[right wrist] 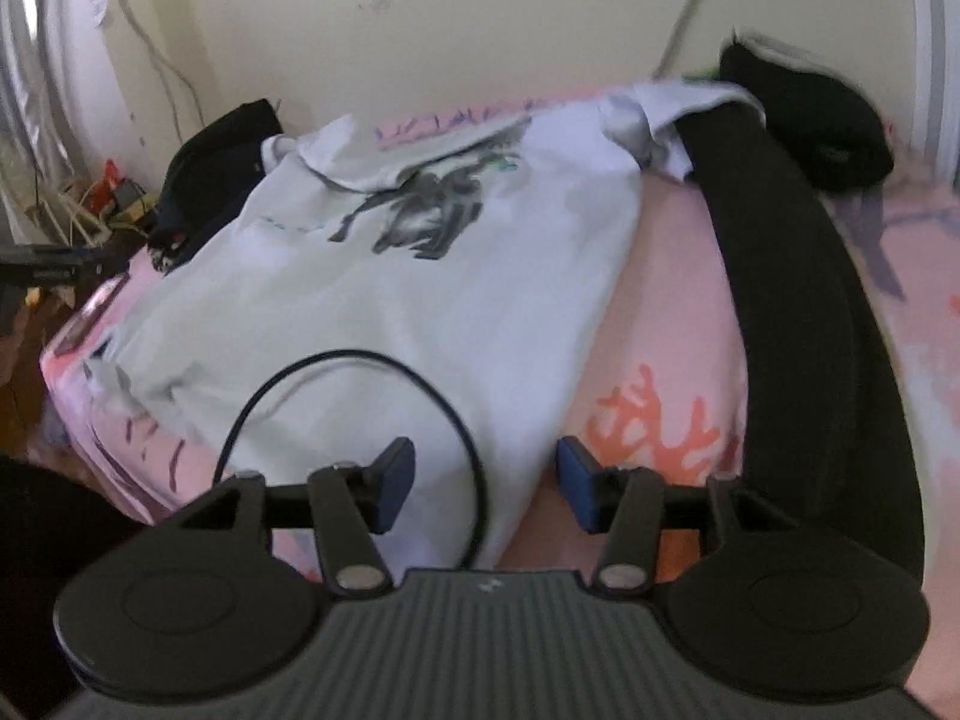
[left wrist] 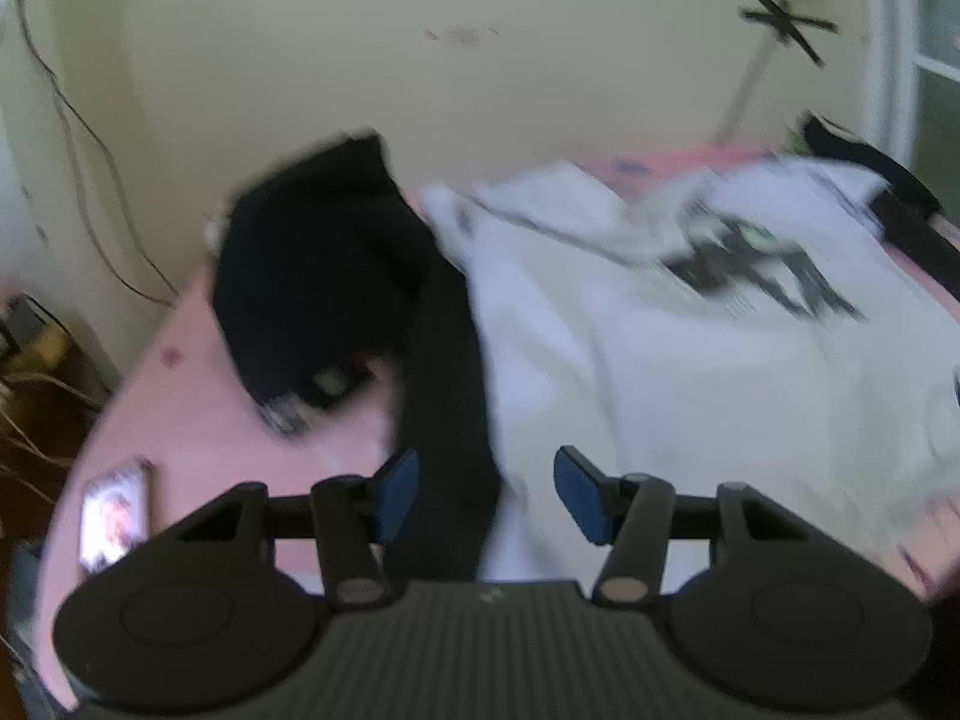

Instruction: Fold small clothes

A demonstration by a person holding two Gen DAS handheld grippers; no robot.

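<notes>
Above a pink bed, left tongs and right tongs parted, gripping nothing; white printed T-shirt spread flat, black garment beside it.

Cream wall, pink bed, perhaps window right.
</notes>
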